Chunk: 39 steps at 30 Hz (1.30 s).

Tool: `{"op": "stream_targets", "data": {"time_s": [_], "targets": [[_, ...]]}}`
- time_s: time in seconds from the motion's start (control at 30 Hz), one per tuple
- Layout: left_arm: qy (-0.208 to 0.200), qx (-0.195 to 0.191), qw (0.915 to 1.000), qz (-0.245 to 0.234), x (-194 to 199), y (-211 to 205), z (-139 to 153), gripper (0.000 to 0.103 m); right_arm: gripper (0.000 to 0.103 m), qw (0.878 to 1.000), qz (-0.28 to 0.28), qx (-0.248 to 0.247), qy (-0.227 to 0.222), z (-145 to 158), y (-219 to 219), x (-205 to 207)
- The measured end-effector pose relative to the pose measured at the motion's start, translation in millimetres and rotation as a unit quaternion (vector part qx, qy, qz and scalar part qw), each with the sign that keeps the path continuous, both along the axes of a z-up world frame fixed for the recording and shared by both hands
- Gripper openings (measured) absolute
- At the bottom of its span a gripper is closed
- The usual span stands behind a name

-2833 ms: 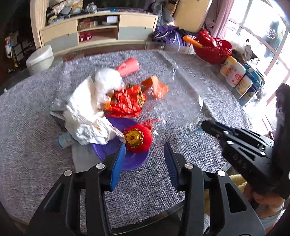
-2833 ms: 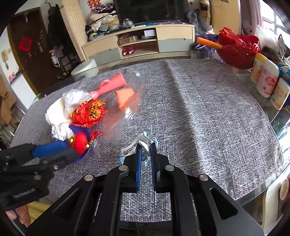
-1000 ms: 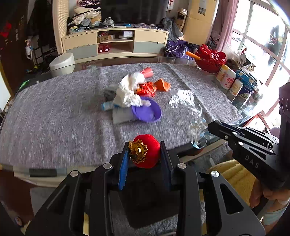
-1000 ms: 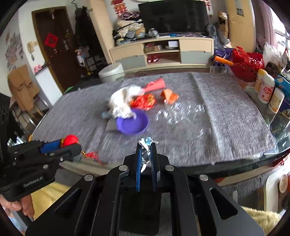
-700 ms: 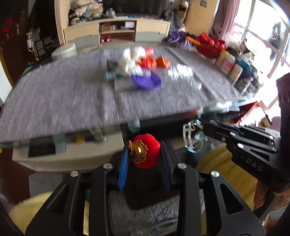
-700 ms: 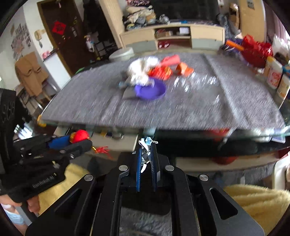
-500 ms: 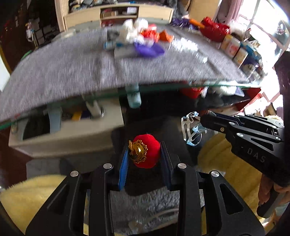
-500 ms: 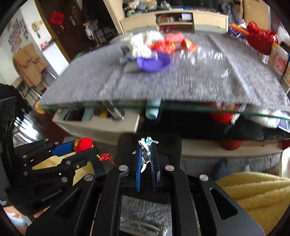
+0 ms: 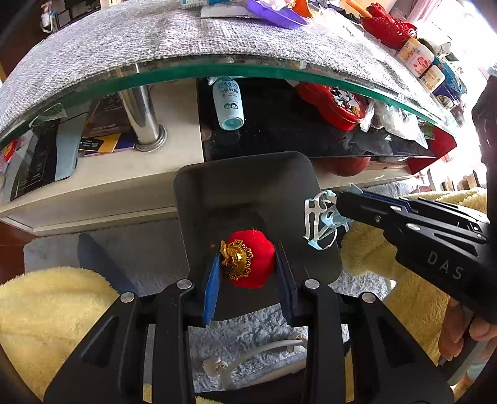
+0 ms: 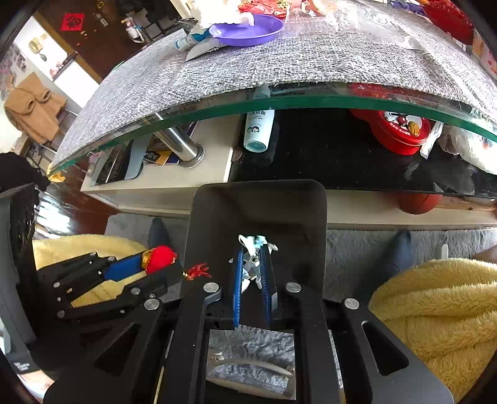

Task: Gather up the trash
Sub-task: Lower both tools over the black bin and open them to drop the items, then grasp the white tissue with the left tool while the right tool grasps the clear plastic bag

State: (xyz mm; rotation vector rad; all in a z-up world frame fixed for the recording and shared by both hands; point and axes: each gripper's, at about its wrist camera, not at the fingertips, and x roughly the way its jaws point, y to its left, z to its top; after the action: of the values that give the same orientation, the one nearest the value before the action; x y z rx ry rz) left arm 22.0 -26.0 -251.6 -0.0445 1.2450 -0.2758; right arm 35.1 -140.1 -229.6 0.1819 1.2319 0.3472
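Observation:
My left gripper point(image 9: 247, 264) is shut on a red ball ornament point(image 9: 251, 262) with a gold cap, held over the open dark bin point(image 9: 248, 183) on the floor. It also shows in the right wrist view point(image 10: 160, 254), with its red tassel point(image 10: 197, 271) hanging. My right gripper point(image 10: 251, 267) is shut on a clear plastic scrap point(image 10: 253, 248) with blue bits, also over the bin point(image 10: 257, 202). That scrap point(image 9: 321, 222) shows at the bin's right rim in the left wrist view.
The glass table edge point(image 9: 248, 73) with its grey cloth point(image 10: 279, 59) hangs over the bin. A purple plate point(image 10: 245, 29) and more trash lie on top. A white bottle point(image 9: 228, 102), a red tin point(image 10: 400, 129) and a chrome leg point(image 9: 144, 118) are on the shelf under the table. Yellow fleece point(image 10: 435, 304) lies on both sides.
Both grippers have dropped from table height to below the table edge. They now hang over the dark bin, still holding the red ornament and the plastic scrap.

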Motion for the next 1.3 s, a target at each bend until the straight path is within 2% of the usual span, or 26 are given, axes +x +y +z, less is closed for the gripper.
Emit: {"op": "stream_targets", "data": {"time_s": [0.07, 0.13, 0.17, 0.2, 0.27, 0.37, 0.47, 0.53, 0.6, 0.9, 1.3], "targets": [[0.001, 0.000, 1.0000, -0.002, 0.7, -0.7, 0.0, 0.036, 0.014, 1.000, -0.001, 0.003, 0.002, 0.2, 0.0, 2.3], [-0.003, 0.003, 1.0000, -0.001, 0.8, 0.0, 1.2, 0.051, 0.015, 1.000, -0.003, 0.002, 0.002, 0.6, -0.3, 3.8], [-0.005, 0.005, 1.0000, 0.000, 1.1, 0.2, 2.2, 0.052, 0.025, 1.000, -0.005, 0.003, 0.002, 0.6, -1.3, 4.6], [-0.005, 0.006, 1.0000, 0.000, 1.8, 1.6, 2.7, 0.054, 0.042, 1.000, -0.011, 0.005, 0.001, 1.6, -3.8, 5.6], [-0.007, 0.008, 0.9999, 0.004, 2.5, 5.2, 4.6, 0.057, 0.056, 1.000, -0.021, 0.006, -0.004, 3.9, -9.0, 6.4], [-0.013, 0.013, 0.9998, 0.011, 4.6, 11.1, 9.4, 0.062, 0.058, 0.999, -0.037, -0.003, -0.015, 9.8, -20.0, 9.0], [-0.028, 0.018, 0.9993, 0.017, 6.5, 17.6, 19.7, 0.072, 0.074, 0.997, -0.069, -0.013, -0.036, 20.6, -37.2, 10.9], [-0.041, 0.021, 0.9987, 0.021, 8.7, 22.3, 28.4, 0.080, 0.079, 0.995, -0.086, -0.017, -0.046, 27.9, -48.1, 14.1], [-0.056, 0.023, 0.9977, 0.030, 12.2, 27.9, 39.6, 0.084, 0.086, 0.992, -0.105, -0.020, -0.062, 39.1, -62.2, 17.5], [-0.107, 0.016, 0.9930, 0.046, 41.8, 40.0, 87.1, 0.088, 0.086, 0.980, -0.142, -0.036, -0.131, 85.1, -97.8, 51.7], [-0.145, 0.012, 0.9889, 0.032, 118.6, 24.6, 121.7, 0.087, 0.086, 0.980, -0.120, -0.041, -0.156, 92.4, -86.2, 114.8]]}}
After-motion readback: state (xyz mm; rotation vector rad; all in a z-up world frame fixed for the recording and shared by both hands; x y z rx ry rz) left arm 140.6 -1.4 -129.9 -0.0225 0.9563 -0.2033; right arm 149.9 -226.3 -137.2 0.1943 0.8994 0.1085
